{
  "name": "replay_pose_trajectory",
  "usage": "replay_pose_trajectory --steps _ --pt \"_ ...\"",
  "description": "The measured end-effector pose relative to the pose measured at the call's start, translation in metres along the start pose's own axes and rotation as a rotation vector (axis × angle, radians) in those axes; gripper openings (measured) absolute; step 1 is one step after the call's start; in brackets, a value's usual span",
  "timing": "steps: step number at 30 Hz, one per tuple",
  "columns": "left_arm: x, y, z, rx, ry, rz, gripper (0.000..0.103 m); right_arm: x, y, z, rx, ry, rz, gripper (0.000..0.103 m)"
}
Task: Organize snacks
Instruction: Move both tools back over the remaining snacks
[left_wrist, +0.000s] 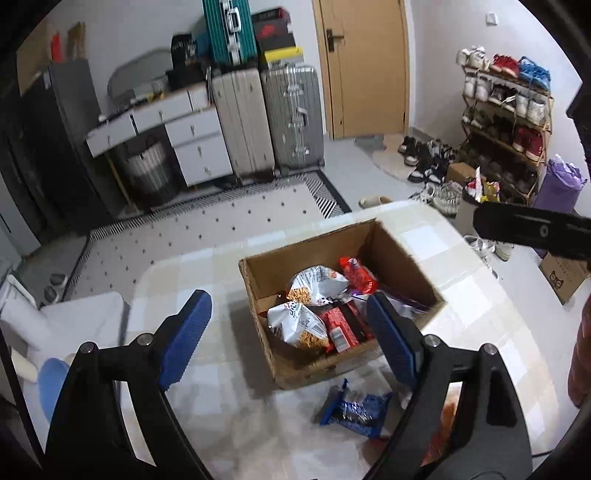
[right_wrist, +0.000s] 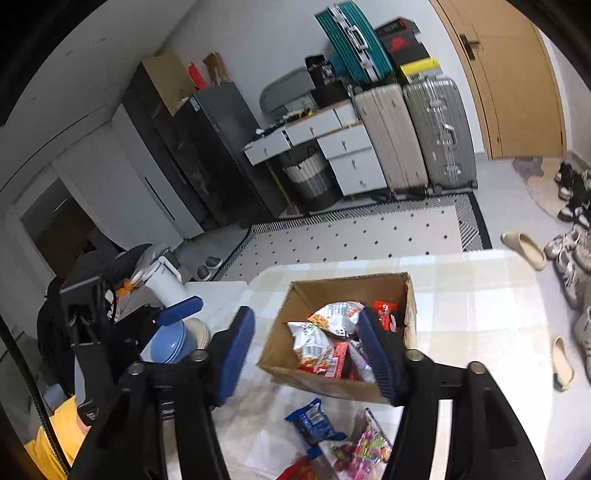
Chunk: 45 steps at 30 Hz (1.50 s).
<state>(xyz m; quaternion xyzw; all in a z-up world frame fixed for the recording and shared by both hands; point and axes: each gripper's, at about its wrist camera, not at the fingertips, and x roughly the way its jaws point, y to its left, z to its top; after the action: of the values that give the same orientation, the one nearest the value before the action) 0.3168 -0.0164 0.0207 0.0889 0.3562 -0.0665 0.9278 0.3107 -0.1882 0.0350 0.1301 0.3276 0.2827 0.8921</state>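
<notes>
So there's an open cardboard box (left_wrist: 402, 254) sitting on a table (left_wrist: 207, 266) with a pale checked cloth, flaps up, brown and a bit scuffed on the near wall. Inside it's already half full: two crinkly white-and-orange snack bags (left_wrist: 297, 325) on the left, a flat red packet (left_wrist: 341, 326) with a barcode label in the middle, and a shiny red wrapper (left_wrist: 358, 273) toward the far right corner.

Just near of the box, on the cloth, lies a blue snack packet (right_wrist: 312, 424), crumpled, and right of it a clear bag of pink and green candies (right_wrist: 369, 441).

The left gripper (left_wrist: 288, 339) hangs over the near-left side of the box, blue pads spread wide, nothing between them. The right gripper (right_wrist: 306, 347) is also over the box, jaws parted and empty.
</notes>
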Motion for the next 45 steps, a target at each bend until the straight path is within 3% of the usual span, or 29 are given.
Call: replay_pose_trajectory --steps 5,7,10,17,23,27,31,33,38,42,45 --pt "-0.066 -0.003 -0.007 -0.013 -0.085 0.002 0.091 -0.044 0.031 -0.005 -0.048 -0.043 0.007 0.065" --pt "-0.093 -0.004 -0.010 -0.022 -0.114 0.005 0.102 -0.062 0.045 -0.007 -0.073 -0.065 0.005 0.069" --pt "-0.141 -0.005 -0.017 -0.039 -0.196 0.000 0.102 -0.087 0.064 -0.011 -0.112 -0.098 0.008 0.075" --pt "-0.227 -0.009 -0.032 -0.051 -0.294 -0.014 0.102 -0.151 0.112 -0.035 -0.205 -0.204 0.040 0.091" --pt "-0.285 -0.011 -0.060 -0.079 -0.366 -0.033 0.102 -0.203 0.136 -0.082 -0.274 -0.325 0.061 0.101" --pt "-0.309 -0.012 -0.096 -0.089 -0.413 -0.028 0.102 -0.226 0.135 -0.123 -0.268 -0.390 0.061 0.102" --pt "-0.322 -0.006 -0.140 -0.132 -0.463 -0.005 0.102 -0.225 0.126 -0.158 -0.251 -0.409 0.006 0.102" --pt "-0.318 0.000 -0.160 -0.172 -0.455 -0.003 0.102 -0.218 0.118 -0.176 -0.259 -0.405 -0.064 0.102" --pt "-0.291 -0.005 -0.202 -0.186 -0.394 0.031 0.102 -0.191 0.112 -0.227 -0.286 -0.369 -0.170 0.103" --pt "-0.250 -0.018 -0.228 -0.167 -0.336 0.025 0.102 -0.167 0.098 -0.256 -0.221 -0.306 -0.150 0.103" --pt "-0.213 -0.033 -0.246 -0.168 -0.251 -0.008 0.102 -0.149 0.093 -0.271 -0.228 -0.283 -0.233 0.103"
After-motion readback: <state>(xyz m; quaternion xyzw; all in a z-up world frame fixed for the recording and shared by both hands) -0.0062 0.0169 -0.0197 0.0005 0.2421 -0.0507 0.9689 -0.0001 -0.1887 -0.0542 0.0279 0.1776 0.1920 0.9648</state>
